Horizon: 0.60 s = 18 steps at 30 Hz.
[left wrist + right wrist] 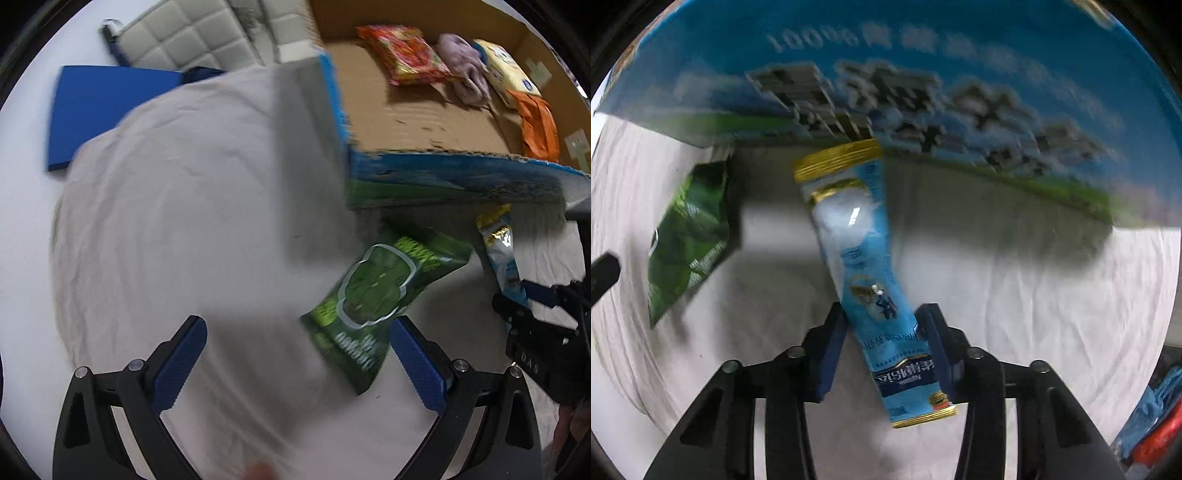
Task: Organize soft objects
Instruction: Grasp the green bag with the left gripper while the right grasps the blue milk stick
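Overall: both views were motion-blurred.
Right claw (882,332): pinched a long blue sachet (864,266) with gold ends, gripped near its lower end; the sachet stood tilted above the white cloth (1034,314).
Left claw (297,354): spread wide, nothing between its blue pads (177,365), low over the white cloth (177,221).
Green packet (373,295): lay flat on the cloth, just beside the box corner, near the left claw's right finger.
Cardboard box (424,122): open, blue-and-green printed sides; inside lay a red packet (402,55), a pink cloth bundle (461,66), a yellow packet (506,70) and an orange packet (539,125).
Desk (22,184): a blue folder (96,110) lay on it.
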{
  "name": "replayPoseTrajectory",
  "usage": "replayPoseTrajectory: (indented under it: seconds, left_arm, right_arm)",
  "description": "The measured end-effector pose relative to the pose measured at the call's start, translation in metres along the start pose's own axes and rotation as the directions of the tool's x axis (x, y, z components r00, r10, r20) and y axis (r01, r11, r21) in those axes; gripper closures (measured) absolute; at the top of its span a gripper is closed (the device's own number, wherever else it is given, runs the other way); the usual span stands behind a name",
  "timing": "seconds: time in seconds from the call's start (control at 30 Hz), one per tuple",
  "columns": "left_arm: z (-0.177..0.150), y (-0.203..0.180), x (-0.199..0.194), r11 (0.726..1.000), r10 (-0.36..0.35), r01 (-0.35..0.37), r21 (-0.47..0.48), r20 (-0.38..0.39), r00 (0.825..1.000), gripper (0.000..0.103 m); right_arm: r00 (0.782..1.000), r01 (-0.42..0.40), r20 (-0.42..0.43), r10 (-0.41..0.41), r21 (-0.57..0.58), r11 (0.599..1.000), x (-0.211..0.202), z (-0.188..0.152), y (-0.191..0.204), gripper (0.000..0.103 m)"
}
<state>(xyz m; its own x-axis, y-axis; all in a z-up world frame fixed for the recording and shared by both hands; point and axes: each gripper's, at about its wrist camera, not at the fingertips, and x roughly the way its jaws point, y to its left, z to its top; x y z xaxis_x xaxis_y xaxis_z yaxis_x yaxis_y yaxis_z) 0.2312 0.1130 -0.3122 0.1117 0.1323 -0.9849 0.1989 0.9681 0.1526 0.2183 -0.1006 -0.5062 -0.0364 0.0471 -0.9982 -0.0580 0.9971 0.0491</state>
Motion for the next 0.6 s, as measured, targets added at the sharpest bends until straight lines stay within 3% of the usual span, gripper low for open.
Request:
replayPoseTrajectory:
  seconds: [0.1, 0.17, 0.3, 0.4, 0.47, 0.6]
  left_arm:
    - [0.014, -0.008, 0.015, 0.998, -0.03, 0.033, 0.057, -0.043, 0.999, 0.001]
    - [0.021, -0.012, 0.026, 0.997, -0.003, 0.008, 0.082, -0.06, 0.998, 0.001]
    - [0.031, -0.024, 0.053, 0.988, -0.096, 0.113, 0.106, -0.156, 0.983, 0.001]
    - [0.029, -0.035, 0.061, 0.979, -0.158, 0.178, 0.099, -0.183, 0.97, 0.002]
    - [0.027, -0.041, 0.06, 0.973, -0.198, 0.215, 0.084, -0.175, 0.965, 0.006]
    - [0.013, -0.055, 0.056, 0.969, -0.244, 0.246, -0.012, -0.192, 0.951, 0.026]
  right_arm:
    - [0.999, -0.021, -0.041, 0.022, 0.04, 0.999, 0.0, -0.012, -0.015, 0.068]
    - [0.998, -0.037, -0.05, 0.04, 0.063, 0.997, -0.002, -0.02, -0.027, 0.069]
    - [0.998, -0.042, -0.05, 0.047, 0.094, 0.995, -0.005, -0.033, -0.046, 0.069]
    - [0.997, -0.051, -0.052, 0.057, 0.117, 0.992, -0.006, -0.038, -0.06, 0.069]
    - [0.996, -0.063, -0.053, 0.07, 0.131, 0.989, -0.008, -0.041, -0.065, 0.069]
    - [0.987, -0.125, -0.074, 0.14, 0.18, 0.976, -0.011, -0.044, -0.088, 0.069]
